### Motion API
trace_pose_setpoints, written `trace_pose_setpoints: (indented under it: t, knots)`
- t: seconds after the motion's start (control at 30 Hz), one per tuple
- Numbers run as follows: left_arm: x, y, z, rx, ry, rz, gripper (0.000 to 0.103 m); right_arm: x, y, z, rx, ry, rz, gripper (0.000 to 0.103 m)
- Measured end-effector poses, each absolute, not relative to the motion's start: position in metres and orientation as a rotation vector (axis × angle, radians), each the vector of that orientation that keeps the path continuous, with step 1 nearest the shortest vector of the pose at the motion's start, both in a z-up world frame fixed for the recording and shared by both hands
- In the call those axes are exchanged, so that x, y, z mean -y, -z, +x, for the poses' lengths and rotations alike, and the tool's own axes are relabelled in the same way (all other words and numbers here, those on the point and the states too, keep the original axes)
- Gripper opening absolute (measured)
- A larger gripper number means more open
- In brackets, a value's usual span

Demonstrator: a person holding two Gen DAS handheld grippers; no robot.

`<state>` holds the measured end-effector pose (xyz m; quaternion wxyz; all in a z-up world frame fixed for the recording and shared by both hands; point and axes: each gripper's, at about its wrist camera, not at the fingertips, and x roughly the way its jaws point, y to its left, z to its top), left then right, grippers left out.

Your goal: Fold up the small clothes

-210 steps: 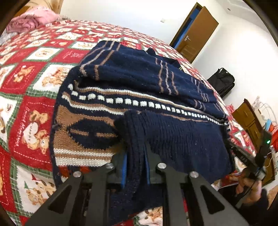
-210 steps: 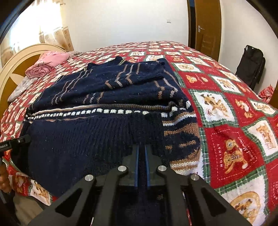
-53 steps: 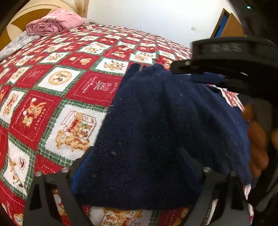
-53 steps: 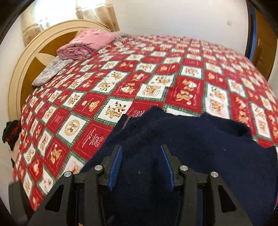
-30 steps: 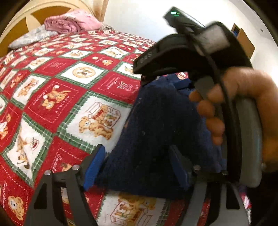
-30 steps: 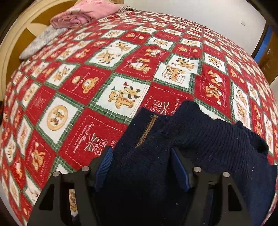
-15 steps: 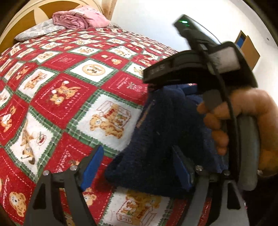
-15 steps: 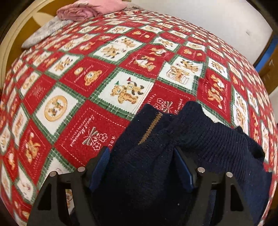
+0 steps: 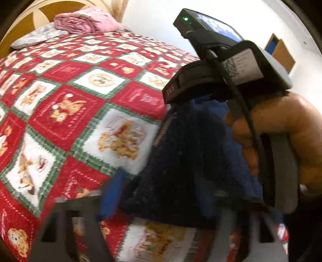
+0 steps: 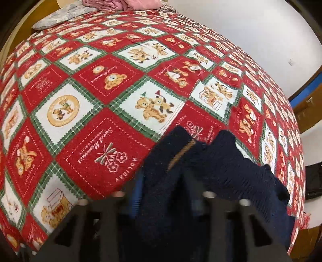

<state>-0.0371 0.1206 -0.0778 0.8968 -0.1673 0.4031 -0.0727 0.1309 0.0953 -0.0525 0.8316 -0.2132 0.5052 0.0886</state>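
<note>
A folded navy knit sweater point(image 9: 187, 161) lies on the red teddy-bear quilt point(image 9: 80, 104) near the bed's front edge. My left gripper point(image 9: 159, 193) straddles the sweater's left end, jaws apart but narrowing; the image is blurred by motion. The right gripper body point(image 9: 221, 68) and the hand holding it fill the right of the left wrist view. In the right wrist view the sweater point(image 10: 211, 181) shows a tan stripe at its far edge. My right gripper point(image 10: 167, 187) has its jaws around the sweater's thick fold, closing in on it.
Folded pink clothes point(image 9: 84, 20) and a grey pillow point(image 10: 60, 16) lie at the headboard. A wooden door point(image 9: 281, 52) stands in the far wall. The quilt point(image 10: 100, 90) spreads wide to the left and beyond the sweater.
Both grippers' jaws have drawn closer together around the sweater over the last second. Both views are now motion-blurred, and the sweater's end has bunched up higher.
</note>
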Motion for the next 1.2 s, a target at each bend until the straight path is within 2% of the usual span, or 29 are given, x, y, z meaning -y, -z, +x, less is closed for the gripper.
trace_pose_setpoints:
  t: [0.07, 0.2, 0.47, 0.77, 0.97, 1.2]
  knots:
    - [-0.115, 0.075, -0.038, -0.841, 0.189, -0.353, 0.026, -0.086, 0.048, 0.131, -1.074, -0.227, -0.431, 0.020]
    - [-0.106, 0.067, -0.044, -0.835, 0.183, -0.319, 0.021, -0.062, 0.034, 0.126, -1.062, -0.286, -0.287, 0.015]
    - [-0.057, 0.020, -0.070, -0.678, 0.230, -0.147, 0.020, 0.024, -0.025, 0.099, -0.926, -0.384, 0.013, 0.014]
    - [0.062, -0.028, -0.102, -0.540, 0.486, 0.062, 0.020, 0.163, -0.065, 0.072, -0.842, -0.329, 0.203, 0.014]
    - [0.143, -0.023, -0.121, -0.525, 0.641, 0.152, 0.020, 0.260, -0.055, 0.041, -0.832, -0.217, 0.237, 0.014]
    - [0.211, -0.002, -0.136, -0.543, 0.735, 0.240, 0.020, 0.337, -0.011, 0.019, -0.868, -0.144, 0.296, 0.014]
